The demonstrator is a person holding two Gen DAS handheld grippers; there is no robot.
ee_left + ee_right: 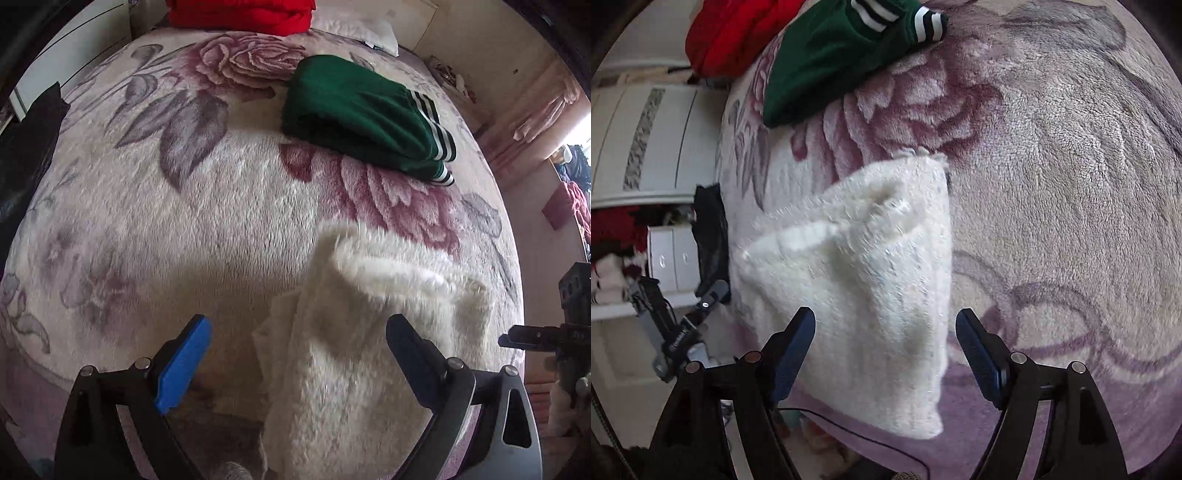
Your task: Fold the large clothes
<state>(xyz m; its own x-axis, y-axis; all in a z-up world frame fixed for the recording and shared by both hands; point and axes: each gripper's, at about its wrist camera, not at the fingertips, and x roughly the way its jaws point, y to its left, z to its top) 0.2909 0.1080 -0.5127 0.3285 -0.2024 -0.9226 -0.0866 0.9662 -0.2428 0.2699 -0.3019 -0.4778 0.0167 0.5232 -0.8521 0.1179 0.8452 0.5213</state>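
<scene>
A fluffy white garment [373, 332] lies folded near the front edge of the bed, also in the right wrist view [864, 280]. My left gripper [299, 332] is open above its left part, fingers apart and holding nothing. My right gripper [886, 328] is open over the garment's near edge, empty. The right gripper also shows at the right edge of the left wrist view [517, 339]. A folded green garment with black-and-white striped cuffs [362, 114] lies farther back on the bed, also in the right wrist view [838, 55].
The bed is covered by a plush floral blanket [184, 221]. A folded red garment [240, 14] and a white pillow [362, 31] lie at the back. A black item [26, 147] sits at the left edge. White cabinets [646, 144] stand beside the bed.
</scene>
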